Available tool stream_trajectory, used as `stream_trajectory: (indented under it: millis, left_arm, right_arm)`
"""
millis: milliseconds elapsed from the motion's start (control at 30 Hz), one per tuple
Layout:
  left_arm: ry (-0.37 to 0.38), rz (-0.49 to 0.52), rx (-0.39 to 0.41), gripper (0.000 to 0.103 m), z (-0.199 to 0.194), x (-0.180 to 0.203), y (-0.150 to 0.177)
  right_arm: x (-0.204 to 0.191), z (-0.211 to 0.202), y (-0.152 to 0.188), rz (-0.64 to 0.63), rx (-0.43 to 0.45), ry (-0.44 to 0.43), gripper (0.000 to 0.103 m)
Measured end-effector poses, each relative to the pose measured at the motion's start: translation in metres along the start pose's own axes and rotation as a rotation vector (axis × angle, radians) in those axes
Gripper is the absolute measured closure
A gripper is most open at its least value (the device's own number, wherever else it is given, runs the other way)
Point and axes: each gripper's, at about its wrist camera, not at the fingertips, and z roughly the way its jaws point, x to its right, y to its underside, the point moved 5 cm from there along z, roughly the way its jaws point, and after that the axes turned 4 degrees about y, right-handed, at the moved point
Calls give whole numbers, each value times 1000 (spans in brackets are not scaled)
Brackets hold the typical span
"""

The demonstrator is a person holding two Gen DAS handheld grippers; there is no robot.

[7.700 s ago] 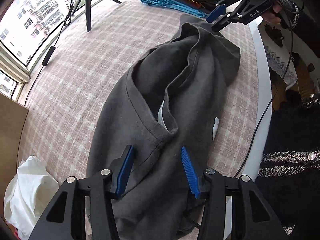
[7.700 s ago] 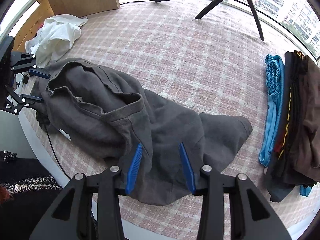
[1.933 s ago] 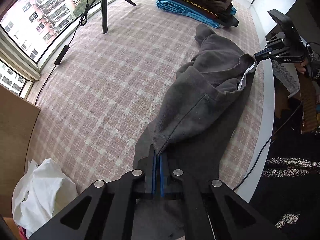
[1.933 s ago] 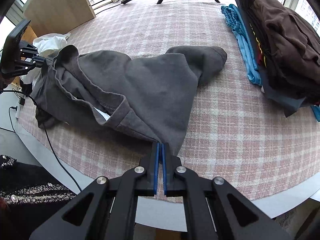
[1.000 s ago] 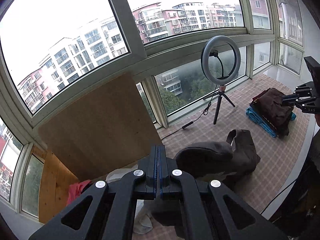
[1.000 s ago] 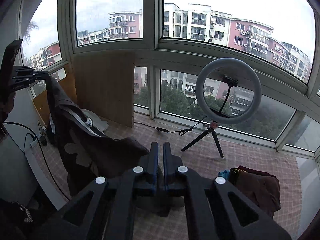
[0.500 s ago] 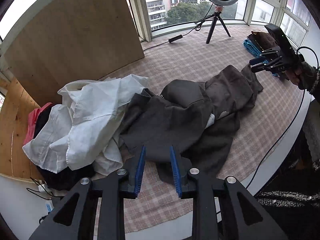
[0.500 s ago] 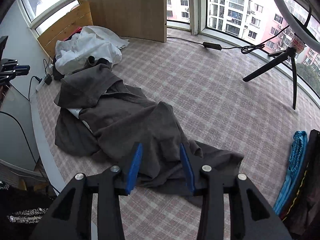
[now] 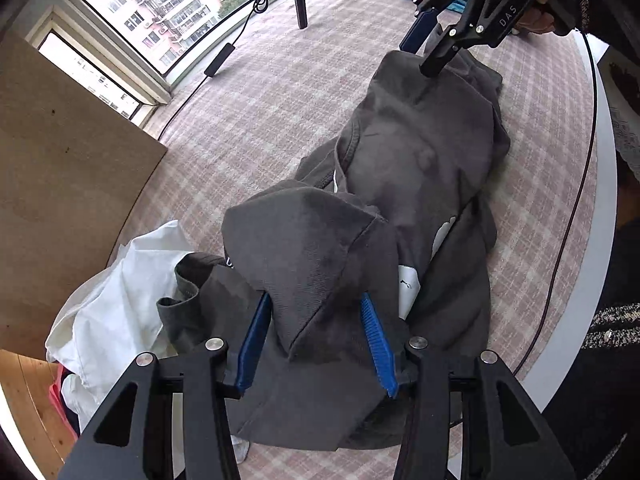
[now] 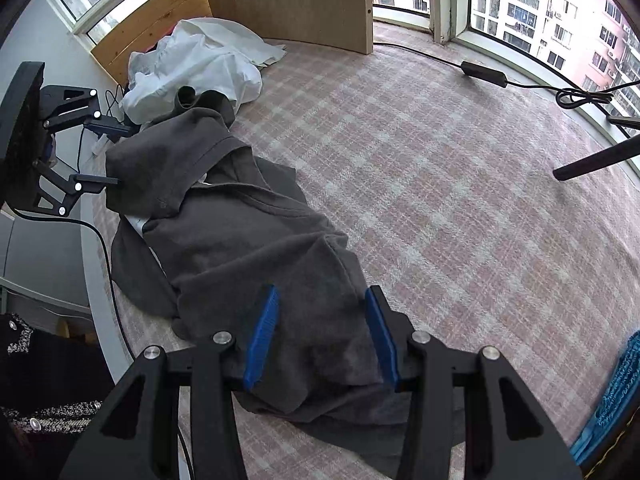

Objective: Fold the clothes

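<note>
Change: half a second ago both grippers hung higher above the cloth with narrower gaps; now each has dropped close over one end of the garment, fingers spread wider.
Left gripper (image 9: pixel 316 340): nearest in the left wrist view, blue pads spread wide, straddling a raised fold of cloth and gripping nothing.
Right gripper (image 10: pixel 322 334): likewise spread wide, over the opposite end, holding nothing; the left wrist view shows one of its fingertips touching or just above the cloth, I cannot tell which.
Garment: the dark grey sweatshirt-like garment (image 9: pixel 400 184) lies crumpled lengthwise along the near edge of the pink-and-white checked table (image 10: pixel 460 184), layers doubled over, a white inner label (image 9: pixel 408 284) peeking out.
Beside it: a rumpled white cloth pile (image 10: pixel 200 64) sits at the table's left end, touching the garment's left end.
Farther: a bright blue folded textile (image 10: pixel 616 384) at the right end, a black tripod leg (image 10: pixel 592 160) and black cable (image 10: pixel 484 72) near the window edge, a plywood board (image 9: pixel 60 184) beyond.
Step in hand: probably re-gripping to spread the garment flat.
Doing it well: pinch a single layer at a hem or shoulder rather than the bunched fold, both ends matched, then pull apart evenly, keeping clear of the white pile.
</note>
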Motion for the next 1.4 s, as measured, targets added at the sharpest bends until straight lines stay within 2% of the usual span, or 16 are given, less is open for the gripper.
stream_trajectory:
  millis: [67, 167, 300, 333, 367, 400, 567, 667, 800, 867, 967, 1067, 1233, 1333, 1367, 1400]
  left_arm:
    - [-7, -7, 0, 101, 5, -1, -6]
    - [28, -44, 3, 100, 1, -9, -8]
    - [-37, -172, 31, 100, -20, -49, 2]
    - [-59, -219, 39, 100, -27, -61, 6]
    - [-83, -260, 49, 101, -35, -73, 12]
    - [-107, -301, 59, 101, -43, -85, 17]
    - [-218, -394, 172, 100, -97, -120, 29]
    - [-307, -424, 247, 100, -147, -138, 22]
    - [-431, -469, 378, 100, -237, -156, 3]
    - [-492, -456, 426, 100, -284, -153, -9]
    - [-510, -440, 517, 99, -356, -143, -21]
    - [-572, -416, 608, 98, -429, -129, -27]
    - [-666, -368, 739, 97, -531, -90, -21]
    - [-702, -329, 826, 97, -570, -56, -8]
    - [-701, -322, 841, 96, -576, -48, -4]
    - [-691, -318, 831, 97, -576, -42, -3]
  right_arm:
    - [3, 2, -2, -9, -6, -18, 59]
    - [7, 13, -7, -38, -26, -17, 55]
    - [8, 35, -10, -42, -71, -74, 53]
    - [5, 39, -7, -44, -94, -92, 59]
    - [3, 35, -7, -43, -93, -82, 89]
    - [2, 26, -8, -40, -81, -62, 101]
    - [-5, -16, -12, -24, -21, 39, 100]
    - [-4, -93, -39, 30, 139, 138, 100]
    - [-28, -222, -75, 14, 395, 292, 101]
    - [-49, -279, -92, -10, 487, 362, 101]
    - [-74, -350, -107, -26, 549, 483, 101]
    - [-103, -421, -105, -15, 621, 582, 101]
    - [-169, -534, -79, -23, 785, 697, 101]
    - [-207, -584, -54, -12, 890, 725, 101]
    - [-214, -593, -46, -5, 909, 737, 101]
    - [-218, -594, -42, -4, 883, 775, 101]
